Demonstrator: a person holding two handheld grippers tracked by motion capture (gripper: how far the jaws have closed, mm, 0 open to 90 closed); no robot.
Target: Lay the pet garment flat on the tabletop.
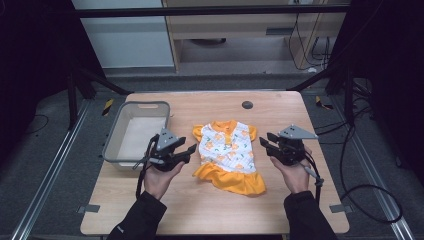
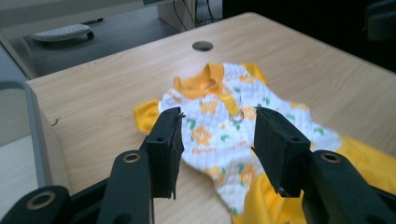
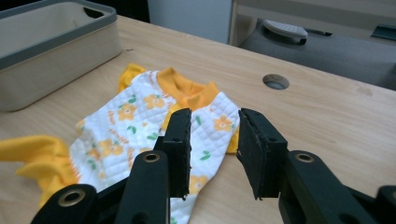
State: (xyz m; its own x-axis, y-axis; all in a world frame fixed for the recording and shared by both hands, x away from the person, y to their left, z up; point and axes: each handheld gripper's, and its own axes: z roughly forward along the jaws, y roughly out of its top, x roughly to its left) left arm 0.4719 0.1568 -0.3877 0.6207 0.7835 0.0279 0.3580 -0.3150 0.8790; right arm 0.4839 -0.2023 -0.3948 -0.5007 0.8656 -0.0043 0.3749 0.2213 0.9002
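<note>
At lower centre of the high view, the left gripper and right gripper, jaws apart and empty, flank the small orange-and-white dress lying flat mid-table, with a grey basket beyond at centre left.

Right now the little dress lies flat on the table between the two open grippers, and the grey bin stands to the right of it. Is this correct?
Not quite. In the high view the bin stands to the left of the dress, beside the left gripper. The rest holds: the dress lies flat on the table between the left gripper and the right gripper, both open.
</note>
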